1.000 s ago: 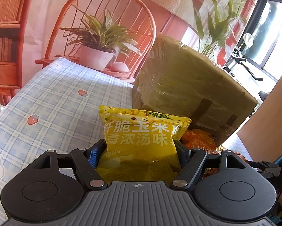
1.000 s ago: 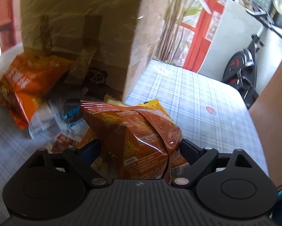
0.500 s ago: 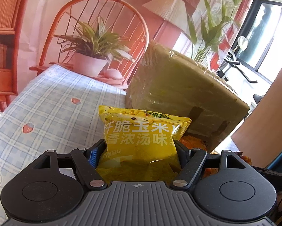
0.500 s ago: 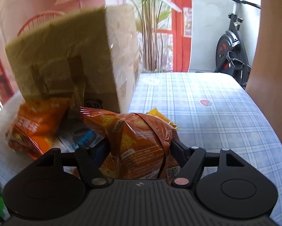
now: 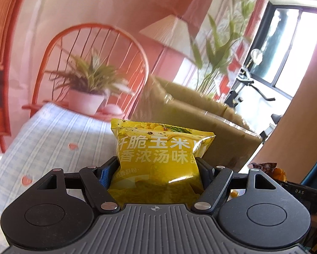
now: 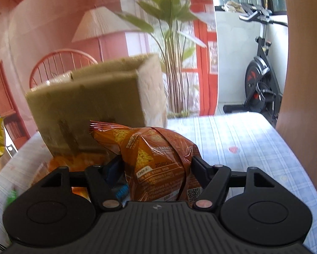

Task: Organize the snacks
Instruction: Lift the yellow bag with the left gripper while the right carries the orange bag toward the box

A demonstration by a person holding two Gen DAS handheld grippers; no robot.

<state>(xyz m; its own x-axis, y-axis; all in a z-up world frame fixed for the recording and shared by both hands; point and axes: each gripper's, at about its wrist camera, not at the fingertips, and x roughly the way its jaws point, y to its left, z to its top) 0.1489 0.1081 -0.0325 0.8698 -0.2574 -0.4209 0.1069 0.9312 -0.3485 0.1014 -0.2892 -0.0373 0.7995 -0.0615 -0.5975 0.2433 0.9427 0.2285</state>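
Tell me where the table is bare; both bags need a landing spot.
Free: the checked tablecloth right of the cardboard box, and the stretch between box and potted plant. Crowded: the loose snack packets at the box's foot.

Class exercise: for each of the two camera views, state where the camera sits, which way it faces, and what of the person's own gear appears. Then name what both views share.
Left wrist view: sits on the left gripper, facing along its fingers at the yellow crinkly snack bag it grips.
Right wrist view: sits on the right gripper, facing the orange-brown foil snack bag it grips.
Shared: brown taped cardboard box, blue checked tablecloth.
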